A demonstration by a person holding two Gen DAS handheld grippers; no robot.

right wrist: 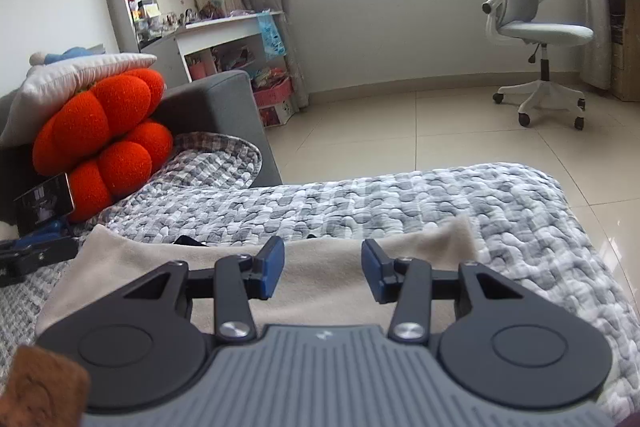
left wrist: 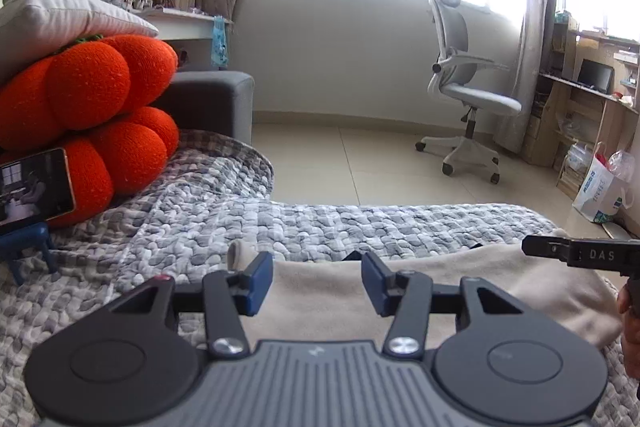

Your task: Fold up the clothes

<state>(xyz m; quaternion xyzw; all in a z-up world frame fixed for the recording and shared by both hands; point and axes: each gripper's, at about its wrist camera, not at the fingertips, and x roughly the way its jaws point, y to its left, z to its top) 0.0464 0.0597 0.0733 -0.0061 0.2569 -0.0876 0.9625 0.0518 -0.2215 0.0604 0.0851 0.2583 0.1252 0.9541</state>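
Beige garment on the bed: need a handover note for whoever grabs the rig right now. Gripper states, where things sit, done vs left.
Left gripper: open, holding nothing, over the near left part of the beige garment.
Right gripper: open, holding nothing, over the garment's near right part.
Garment: spread on the grey-white blanket, something dark showing at its far edge. Whether a fold is already in cannot be told.
Nearby: orange cushions and a propped phone to the left, clear of the garment.
Left: grip an edge with each gripper and fold; nothing is gripped yet.
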